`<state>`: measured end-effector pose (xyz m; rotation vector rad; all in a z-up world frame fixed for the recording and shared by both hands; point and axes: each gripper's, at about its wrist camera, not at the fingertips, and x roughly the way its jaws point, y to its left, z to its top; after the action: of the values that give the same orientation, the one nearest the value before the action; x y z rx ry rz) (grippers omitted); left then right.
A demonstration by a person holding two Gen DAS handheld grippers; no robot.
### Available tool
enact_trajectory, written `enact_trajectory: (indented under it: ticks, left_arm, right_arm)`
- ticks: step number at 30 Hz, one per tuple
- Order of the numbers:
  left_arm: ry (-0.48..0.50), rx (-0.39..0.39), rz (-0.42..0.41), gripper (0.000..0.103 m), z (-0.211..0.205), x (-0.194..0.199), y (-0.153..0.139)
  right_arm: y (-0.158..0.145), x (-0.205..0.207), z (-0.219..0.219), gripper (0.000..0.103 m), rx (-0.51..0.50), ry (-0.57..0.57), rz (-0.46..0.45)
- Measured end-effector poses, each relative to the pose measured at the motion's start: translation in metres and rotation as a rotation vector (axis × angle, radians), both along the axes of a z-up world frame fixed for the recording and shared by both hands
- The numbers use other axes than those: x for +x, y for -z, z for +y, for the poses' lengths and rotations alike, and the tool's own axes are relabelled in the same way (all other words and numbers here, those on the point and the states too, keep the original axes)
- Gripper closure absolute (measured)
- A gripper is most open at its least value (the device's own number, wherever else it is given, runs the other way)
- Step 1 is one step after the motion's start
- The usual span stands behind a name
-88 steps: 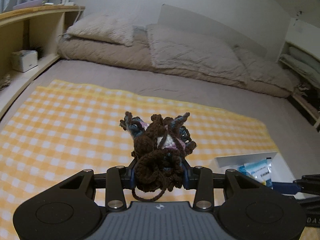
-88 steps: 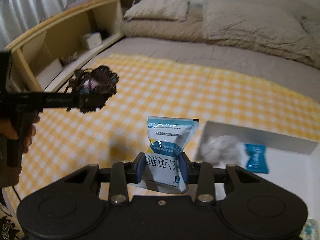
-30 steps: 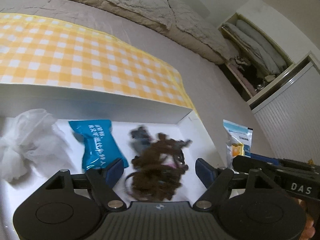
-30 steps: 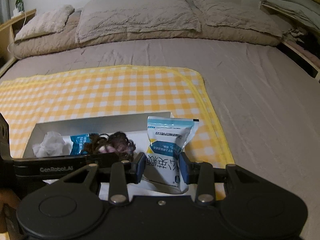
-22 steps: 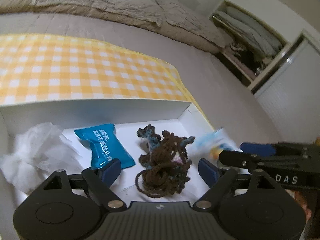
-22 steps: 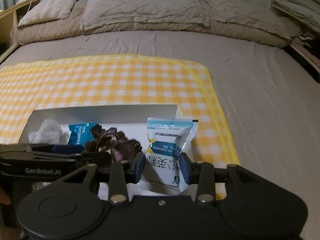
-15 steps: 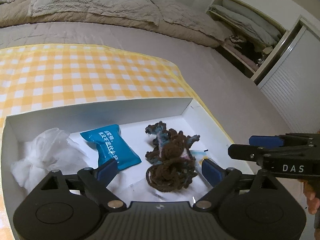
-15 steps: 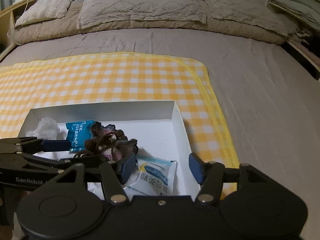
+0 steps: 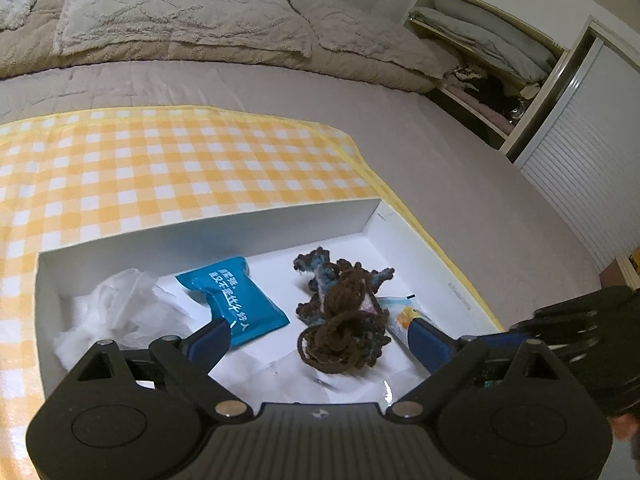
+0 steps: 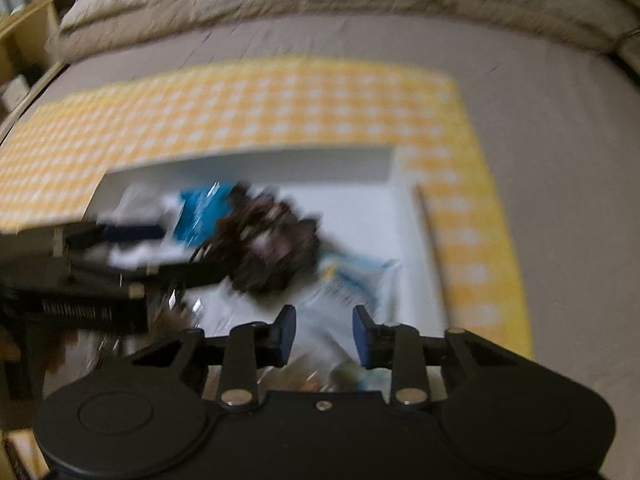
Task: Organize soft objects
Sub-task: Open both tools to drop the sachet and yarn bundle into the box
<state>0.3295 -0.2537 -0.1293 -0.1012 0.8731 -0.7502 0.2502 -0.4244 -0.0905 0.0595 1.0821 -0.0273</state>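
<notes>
A white box lies on a yellow checked cloth on the bed. Inside it are crumpled white tissue, a blue packet, a brown yarn toy and a white-and-blue packet partly under the toy. My left gripper hovers over the toy with jaws opening wide, not touching it. The right wrist view is blurred: my right gripper hangs above the white-and-blue packet, jaws closing with nothing pressed between them. The toy and the box show there too.
Beige pillows line the head of the grey bed. An open shelf with folded bedding and a white slatted door stand to the right. The right gripper's body shows at the box's right end.
The left gripper let the yarn toy drop into the box, opened wider and drew back upward. The right gripper released the white-and-blue packet into the box and its jaws have narrowed again.
</notes>
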Motion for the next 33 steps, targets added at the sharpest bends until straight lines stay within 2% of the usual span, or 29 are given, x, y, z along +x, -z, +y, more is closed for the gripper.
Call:
enact_trajectory:
  ticks: [3,9,15,21,33]
  left_arm:
    - [-0.002,0.002,0.003,0.008,0.002,0.002,0.001]
    - [0.006,0.022,0.011,0.008,0.002,0.004,0.005]
    - [0.012,0.037,0.007,0.008,0.000,0.001,0.003]
    - [0.008,0.053,-0.014,0.008,0.002,-0.008,-0.008]
    - [-0.072,0.083,-0.100,0.000,0.028,-0.039,-0.061]
  right_arm:
    - [0.017,0.008,0.013,0.079,-0.099,-0.026,0.048]
    - [0.016,0.017,0.005,0.079,-0.187,0.092,-0.036]
    - [0.018,0.013,0.007,0.079,-0.176,0.078,-0.021]
    - [0.002,0.001,0.000,0.076,-0.143,0.092,-0.062]
    - [-0.049,-0.042,-0.001,0.051,-0.077,0.140,-0.214]
